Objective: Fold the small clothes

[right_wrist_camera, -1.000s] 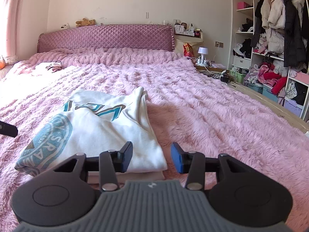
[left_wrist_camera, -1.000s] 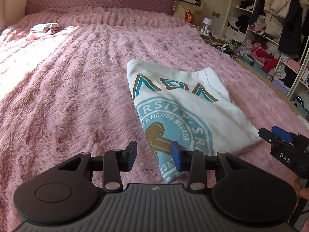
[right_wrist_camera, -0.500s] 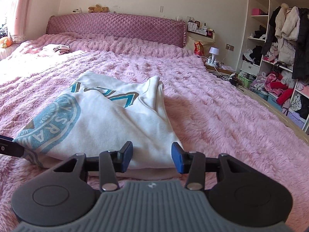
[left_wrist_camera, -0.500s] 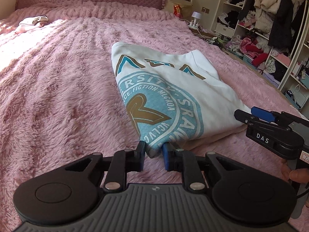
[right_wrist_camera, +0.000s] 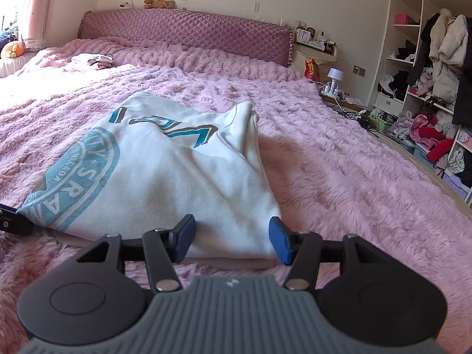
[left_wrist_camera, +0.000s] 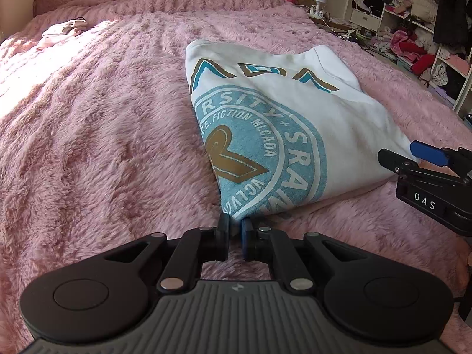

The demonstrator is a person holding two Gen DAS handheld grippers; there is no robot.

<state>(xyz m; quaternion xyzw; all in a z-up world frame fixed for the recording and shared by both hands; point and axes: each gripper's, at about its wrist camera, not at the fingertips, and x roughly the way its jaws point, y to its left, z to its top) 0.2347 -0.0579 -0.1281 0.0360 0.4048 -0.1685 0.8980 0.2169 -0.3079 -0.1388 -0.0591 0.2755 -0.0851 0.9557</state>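
While our left gripper (left_wrist_camera: 235,226) is pinched tight on the near corner of the folded white sweatshirt (left_wrist_camera: 295,124), our right gripper (right_wrist_camera: 231,237) is opening, its pads astride the other near corner without pressing it. We see the sweatshirt lying on the pink furry blanket (left_wrist_camera: 103,124), and farther back the quilted headboard (right_wrist_camera: 188,31).

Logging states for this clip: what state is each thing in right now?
Shirt: partly folded, flat on the bed, near corner pinched.
Left gripper: shut on the shirt's corner.
Right gripper: jaws opening, astride the shirt's other near corner, not pressing.
Small garment: loose, near the headboard.
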